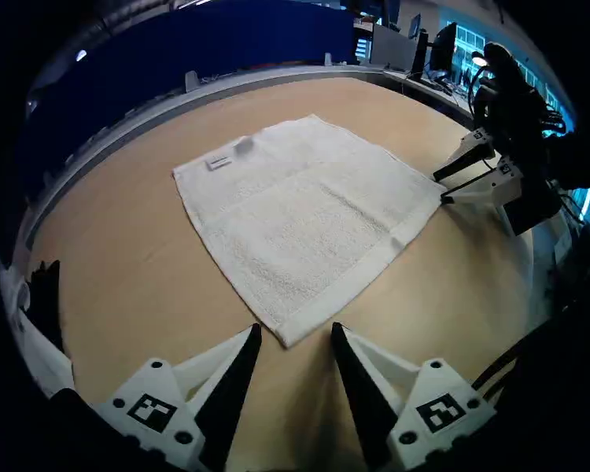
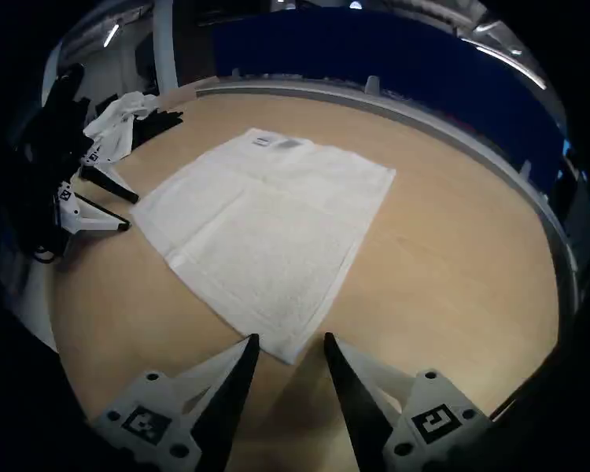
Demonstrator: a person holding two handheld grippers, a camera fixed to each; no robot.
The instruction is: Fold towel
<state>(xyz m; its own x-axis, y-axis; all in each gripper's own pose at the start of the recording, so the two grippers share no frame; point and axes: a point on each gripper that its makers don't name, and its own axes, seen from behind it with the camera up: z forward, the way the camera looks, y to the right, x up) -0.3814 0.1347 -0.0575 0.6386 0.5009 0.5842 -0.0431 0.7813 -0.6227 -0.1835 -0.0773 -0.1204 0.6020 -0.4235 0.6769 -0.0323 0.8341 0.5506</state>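
A: Where do we stand?
B: The towel [image 1: 295, 212] lies flat on the table [image 1: 122, 267]. Our left gripper [image 1: 295, 342] and right gripper [image 2: 289, 346] are each poised at a corner, fingers apart, nothing held.
A: What might spoil it for us?
B: If we close too shallow, a corner could slip out, we reckon; if we lift unevenly, the fold may skew

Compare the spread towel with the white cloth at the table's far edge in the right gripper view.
The towel lies flat and spread out; the cloth is bunched in a heap. The towel sits in the middle of the table, one corner between the open jaws of the right gripper; the cloth lies at the edge beside dark items. The towel shows a small tag; I see none on the cloth. Both are white fabric.
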